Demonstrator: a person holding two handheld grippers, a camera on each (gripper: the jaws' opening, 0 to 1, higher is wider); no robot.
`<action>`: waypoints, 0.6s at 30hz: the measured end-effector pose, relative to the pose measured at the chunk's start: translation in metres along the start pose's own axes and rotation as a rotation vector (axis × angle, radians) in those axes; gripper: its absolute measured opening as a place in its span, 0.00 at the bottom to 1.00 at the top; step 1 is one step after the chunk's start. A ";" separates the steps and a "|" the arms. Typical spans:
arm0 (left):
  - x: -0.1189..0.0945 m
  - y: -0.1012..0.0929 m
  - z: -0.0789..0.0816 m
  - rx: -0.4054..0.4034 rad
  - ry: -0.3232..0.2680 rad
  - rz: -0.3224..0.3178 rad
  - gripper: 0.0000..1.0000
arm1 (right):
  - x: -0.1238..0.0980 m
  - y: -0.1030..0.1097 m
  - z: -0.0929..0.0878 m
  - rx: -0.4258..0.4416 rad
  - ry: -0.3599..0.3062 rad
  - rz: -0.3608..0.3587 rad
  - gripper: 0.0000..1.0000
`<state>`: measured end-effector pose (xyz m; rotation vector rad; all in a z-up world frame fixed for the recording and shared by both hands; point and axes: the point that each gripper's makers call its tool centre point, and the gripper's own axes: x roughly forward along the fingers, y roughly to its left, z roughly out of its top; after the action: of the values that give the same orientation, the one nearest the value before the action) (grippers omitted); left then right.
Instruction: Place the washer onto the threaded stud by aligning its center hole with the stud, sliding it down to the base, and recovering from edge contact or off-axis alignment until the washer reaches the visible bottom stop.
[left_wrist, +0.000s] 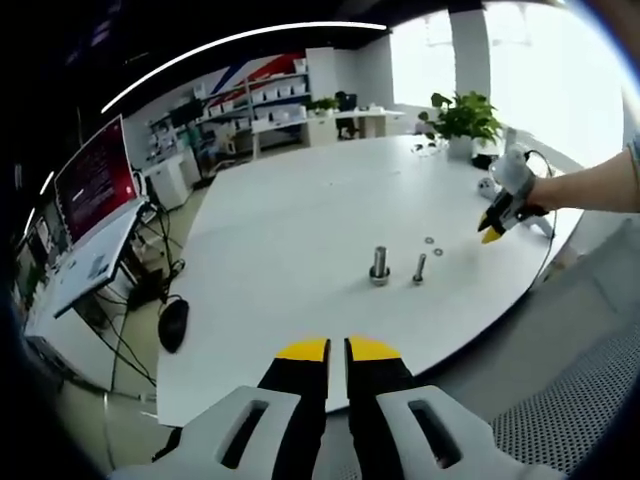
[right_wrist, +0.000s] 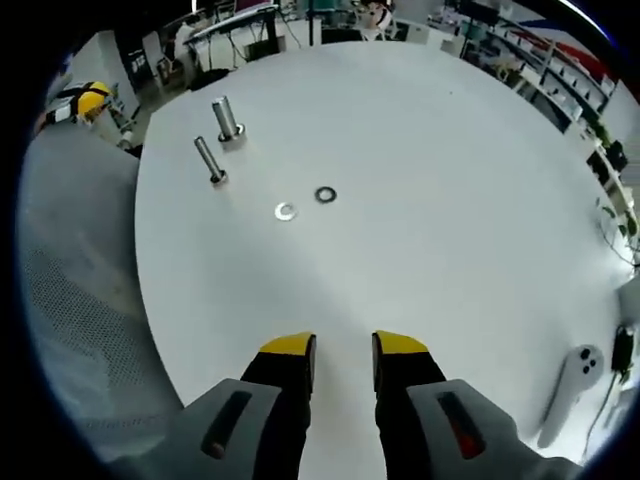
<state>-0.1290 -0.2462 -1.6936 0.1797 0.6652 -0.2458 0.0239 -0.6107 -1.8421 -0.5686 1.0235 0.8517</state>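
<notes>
In the right gripper view I see two washers lying flat on the white counter (right_wrist: 450, 200), in the upper left part of the frame. The silver washer (right_wrist: 286, 211) is nearer to my right tongs (right_wrist: 343, 349), and the dark washer (right_wrist: 325, 194) is just beside it, up and to the right. Farther to the upper left stand the two studs: the thin stud (right_wrist: 210, 160) and the thick stud (right_wrist: 226, 118), which has a wider base. They stand near each other but apart, both upright as far as I can tell.

The right tongs are a little open and hold nothing. The left tongs (left_wrist: 337, 350) are almost closed, with only a narrow slit between the yellow tips, and they are also empty. They hang over the near edge of the counter at the bottom of the left gripper view, and the right tongs come into that view at the right edge.

I think a washer will be difficult to pick. It is thin, stiff metal, very light, and it lies flush on a smooth surface, so the tips can slip over it. I would take it by the outer rim, on two opposite sides, and tilt it up a little. I must not cover the center hole, because it has to go over the stud. If I squeeze off-center, I expect it to spring away.

I cannot tell which washer fits which stud; they are too small here.
</notes>
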 end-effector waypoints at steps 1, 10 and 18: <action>0.000 0.000 0.000 -0.003 -0.003 0.001 0.03 | 0.000 0.000 -0.001 0.001 0.003 0.000 0.25; -0.001 -0.007 -0.003 0.044 0.014 -0.015 0.03 | -0.002 0.003 -0.010 0.016 0.055 -0.003 0.25; 0.000 -0.003 -0.003 0.033 0.019 -0.005 0.03 | 0.000 0.007 -0.006 0.036 0.057 0.017 0.25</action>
<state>-0.1319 -0.2486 -1.6965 0.2117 0.6812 -0.2605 0.0155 -0.6116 -1.8452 -0.5570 1.0949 0.8344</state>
